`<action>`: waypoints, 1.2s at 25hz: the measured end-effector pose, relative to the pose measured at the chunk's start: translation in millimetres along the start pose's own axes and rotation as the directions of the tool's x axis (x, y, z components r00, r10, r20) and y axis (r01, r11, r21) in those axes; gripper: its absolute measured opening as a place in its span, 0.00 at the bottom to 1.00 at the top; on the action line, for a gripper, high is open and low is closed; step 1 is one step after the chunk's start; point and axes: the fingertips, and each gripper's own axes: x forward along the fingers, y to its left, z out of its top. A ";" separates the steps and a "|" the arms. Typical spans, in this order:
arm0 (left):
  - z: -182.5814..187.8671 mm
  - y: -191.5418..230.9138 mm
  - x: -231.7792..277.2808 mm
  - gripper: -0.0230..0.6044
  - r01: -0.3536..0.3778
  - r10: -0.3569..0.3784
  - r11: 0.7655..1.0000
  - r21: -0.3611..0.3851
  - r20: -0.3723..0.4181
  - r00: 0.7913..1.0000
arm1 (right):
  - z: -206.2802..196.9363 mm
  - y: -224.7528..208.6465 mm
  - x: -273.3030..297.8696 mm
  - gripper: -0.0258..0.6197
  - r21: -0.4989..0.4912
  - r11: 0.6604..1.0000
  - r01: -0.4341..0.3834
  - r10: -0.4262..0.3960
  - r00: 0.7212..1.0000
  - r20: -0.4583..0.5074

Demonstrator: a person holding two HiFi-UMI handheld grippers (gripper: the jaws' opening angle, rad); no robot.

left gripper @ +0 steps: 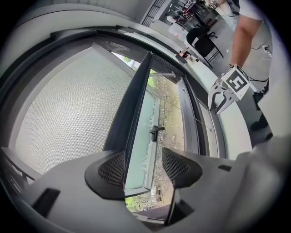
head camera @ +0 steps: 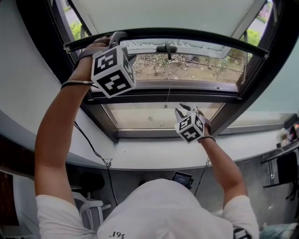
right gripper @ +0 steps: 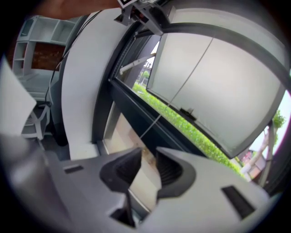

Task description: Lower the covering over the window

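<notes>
While the roller blind hangs only partway down, both grippers stand open at the window

Seen from the head view, a white sill (head camera: pixel 140 156) runs under the dark window frame (head camera: pixel 100 119). A thin black cable (head camera: pixel 93 149) trails over the sill's edge toward a white chair (head camera: pixel 91 210) below.

The roller blind (head camera: pixel 163 14) covers just the top of the opening, and its dark bottom rail (head camera: pixel 196 35) arcs across from side to side. Directly under the rail's middle sits the handle (head camera: pixel 167 48) of the sash (left gripper: pixel 148 136), with bare ground and plants showing beyond it. A fine pull cord (head camera: pixel 167 88) drops from the rail's middle, past the handle and across the frame's crossbar. It ends in front of the lower pane (head camera: pixel 140 116).

The left gripper (head camera: pixel 120 41) is raised to the rail's left end, its marker cube facing the camera. In the left gripper view its jaws are spread wide. The rail comes down into the gap along one pad (left gripper: pixel 113 169), and whether it touches that pad cannot be told. The other pad (left gripper: pixel 175 166) stands clear of it, with sash and ground visible between them.

The right gripper (head camera: pixel 187 109) is held much lower, in front of the lower pane and just to the right of the cord's end. In the right gripper view its jaws are parted, less widely than the left pair. Only the beige pane and the frame show in the gap, and the cord's tip ends just above the jaws, not between the pads
</notes>
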 end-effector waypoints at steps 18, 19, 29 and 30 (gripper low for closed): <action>-7.3 -18.1 5.4 0.44 0.008 -0.007 1.000 0.022 -0.043 0.999 | 58.6 -76.1 -60.8 0.19 -0.186 0.957 0.225 -0.200 0.969 0.142; -7.1 -19.0 5.3 0.44 0.010 -0.009 1.000 0.023 -0.044 0.999 | 67.1 -85.3 -67.8 0.19 -0.201 0.945 0.258 -0.228 0.960 0.163; -3.1 -25.9 4.9 0.44 0.027 -0.026 1.000 0.016 -0.058 0.998 | 144.8 -174.4 -135.5 0.19 -0.375 0.714 0.591 -0.484 0.804 0.345; -3.6 -27.4 5.3 0.44 0.029 -0.028 0.999 0.017 -0.061 0.998 | 148.7 -181.6 -137.7 0.19 -0.383 0.698 0.605 -0.498 0.794 0.348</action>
